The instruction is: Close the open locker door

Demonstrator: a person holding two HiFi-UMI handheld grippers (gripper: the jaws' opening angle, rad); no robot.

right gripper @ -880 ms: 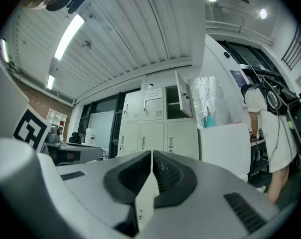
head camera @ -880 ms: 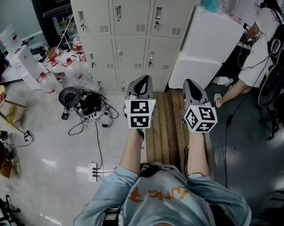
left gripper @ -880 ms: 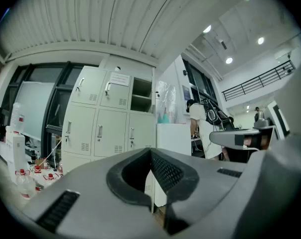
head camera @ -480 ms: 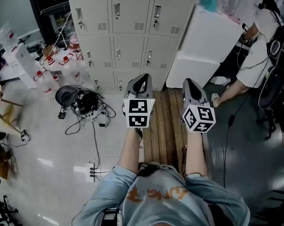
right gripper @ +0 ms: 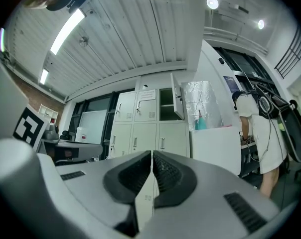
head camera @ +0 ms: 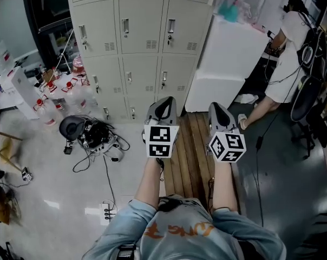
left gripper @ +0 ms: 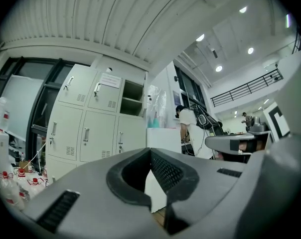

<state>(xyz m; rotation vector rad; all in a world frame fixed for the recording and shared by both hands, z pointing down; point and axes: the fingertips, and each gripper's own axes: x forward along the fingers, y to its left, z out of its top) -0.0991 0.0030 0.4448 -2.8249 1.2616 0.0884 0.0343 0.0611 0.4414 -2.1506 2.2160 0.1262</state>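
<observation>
Facing a locker bank, both grippers empty

Standing back from the grey locker bank (head camera: 136, 53), a person holds two grippers side by side, aimed at it and well apart from it. The left gripper (head camera: 162, 106) has its jaws pressed together with nothing between them. The right gripper (head camera: 218, 110) is closed to a hairline slit and is also empty. The open locker door (right gripper: 178, 102) hangs ajar on the bank's top right compartment. A white box (head camera: 228, 58) stands just right of the bank, and a second person (head camera: 285, 64) stands beyond it.
</observation>
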